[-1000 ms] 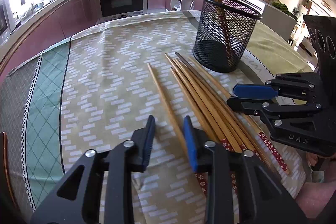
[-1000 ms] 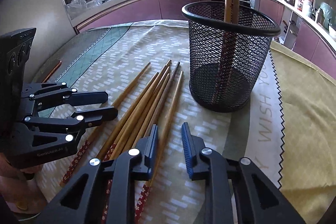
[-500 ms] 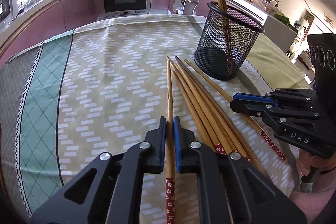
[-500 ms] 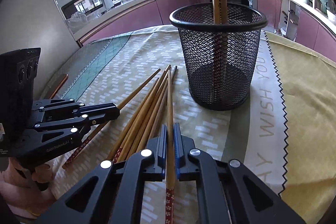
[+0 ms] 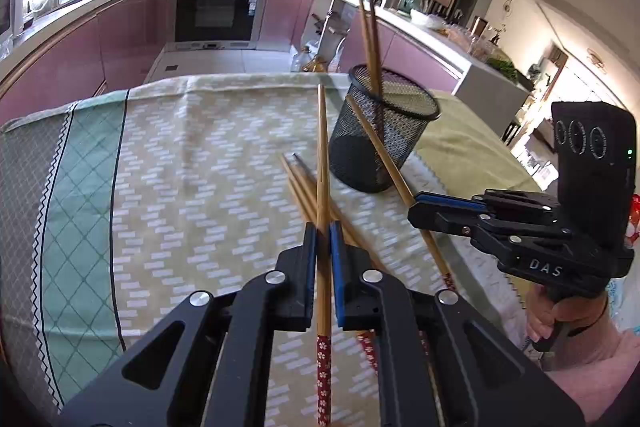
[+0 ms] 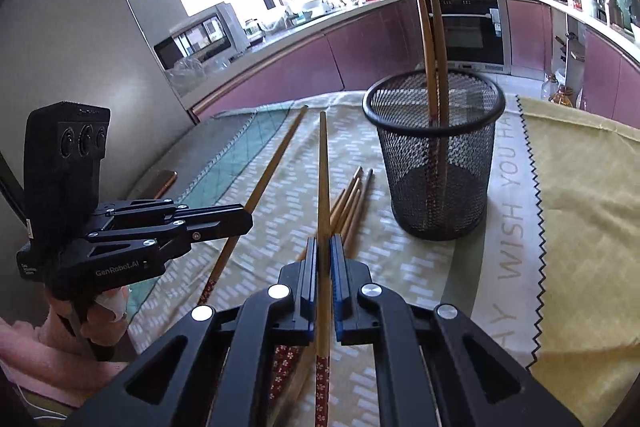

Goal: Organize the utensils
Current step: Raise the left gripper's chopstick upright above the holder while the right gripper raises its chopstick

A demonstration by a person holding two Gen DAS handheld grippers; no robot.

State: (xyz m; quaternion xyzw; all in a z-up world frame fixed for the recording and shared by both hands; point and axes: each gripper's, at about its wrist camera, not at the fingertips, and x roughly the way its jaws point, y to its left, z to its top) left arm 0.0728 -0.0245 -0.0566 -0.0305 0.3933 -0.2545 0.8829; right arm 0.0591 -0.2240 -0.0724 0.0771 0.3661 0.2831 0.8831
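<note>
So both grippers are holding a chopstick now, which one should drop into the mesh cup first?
Probably the right. The right gripper sits closer to the mesh cup, and its chopstick is just beside the rim. The left gripper holds its chopstick farther back, with the right gripper between it and the cup.

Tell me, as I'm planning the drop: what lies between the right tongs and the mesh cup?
Right wrist view: tips of loose chopsticks on the tablecloth, between right tongs and mesh cup.
</note>
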